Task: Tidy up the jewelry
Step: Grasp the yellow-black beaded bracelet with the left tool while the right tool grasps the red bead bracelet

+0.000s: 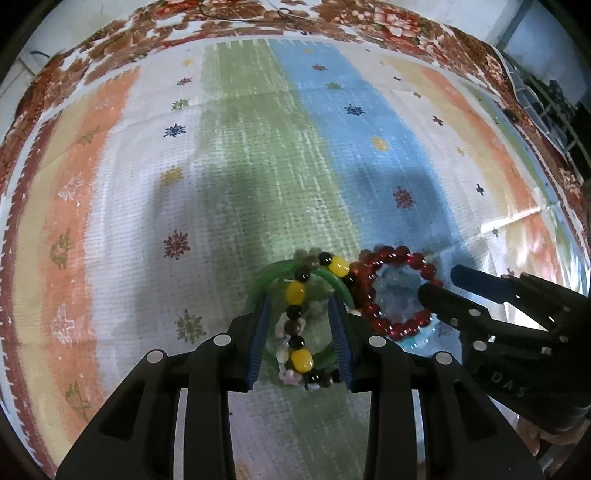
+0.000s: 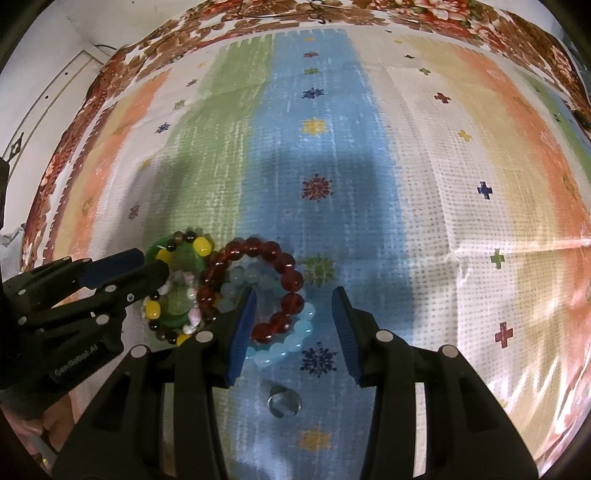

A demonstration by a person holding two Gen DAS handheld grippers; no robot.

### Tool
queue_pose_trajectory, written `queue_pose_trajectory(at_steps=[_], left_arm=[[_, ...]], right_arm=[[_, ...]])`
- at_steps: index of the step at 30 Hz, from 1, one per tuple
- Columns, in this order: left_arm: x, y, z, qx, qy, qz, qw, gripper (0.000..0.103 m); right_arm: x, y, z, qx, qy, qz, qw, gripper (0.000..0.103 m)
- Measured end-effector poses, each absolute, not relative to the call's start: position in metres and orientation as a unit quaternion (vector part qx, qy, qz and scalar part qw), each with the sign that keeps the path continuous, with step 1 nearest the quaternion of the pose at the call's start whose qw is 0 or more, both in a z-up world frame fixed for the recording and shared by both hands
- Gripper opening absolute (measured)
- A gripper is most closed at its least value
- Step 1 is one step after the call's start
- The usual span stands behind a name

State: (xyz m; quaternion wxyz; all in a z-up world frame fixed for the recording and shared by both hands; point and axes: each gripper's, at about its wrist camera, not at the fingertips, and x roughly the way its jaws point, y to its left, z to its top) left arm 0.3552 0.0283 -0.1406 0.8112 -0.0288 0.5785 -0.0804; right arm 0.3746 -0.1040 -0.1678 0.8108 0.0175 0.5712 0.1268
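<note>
1. Your left gripper [image 1: 301, 334]: jaws apart, straddling the yellow-and-black bead bracelet [image 1: 297, 314]; contact unclear.
2. Your right gripper [image 2: 293, 334]: jaws apart; left finger hides part of the red bracelet [image 2: 255, 288].
3. Striped cloth [image 2: 406, 184]: open ahead.

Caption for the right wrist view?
Open right gripper straddles red bead bracelet stacked on pale blue bracelet, striped cloth beneath.

This is looking like a home. A striped woven cloth [image 2: 424, 155] with small printed stars is covering the tabletop ahead of the claw, and a flowered cloth [image 1: 369, 18] is showing beyond its far edge. A pale wall [image 2: 44, 85] is standing off to the left.
</note>
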Motion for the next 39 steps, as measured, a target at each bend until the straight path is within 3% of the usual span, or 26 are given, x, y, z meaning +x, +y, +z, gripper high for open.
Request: queue_pose_trajectory(at_steps=[11,14,15,29,39], left_arm=[[0.358,0.030,-0.153,-0.044,0.590,-0.090,0.801,0.028],[0.356,0.030,-0.157,-0.041,0.589,-0.087,0.802,0.020],[0.356,0.031,-0.155,-0.043,0.587,-0.087,0.804,0.010],[0.357,0.038,-0.137,-0.084,0.578,-0.118,0.803,0.010],[0.346,0.035,-0.110,-0.104,0.557,-0.145,0.811,0.010]], right_arm=[[0.376,-0.102,-0.176,0.019,0.577,0.134,0.805,0.043],[0.377,-0.103,-0.180,0.018,0.581,0.132,0.803,0.029],[0.377,-0.104,-0.180,0.020,0.581,0.133,0.803,0.024],[0.368,-0.100,-0.157,0.008,0.558,0.147,0.817,0.015],[0.358,-0.096,-0.140,0.002,0.545,0.157,0.823,0.015]])
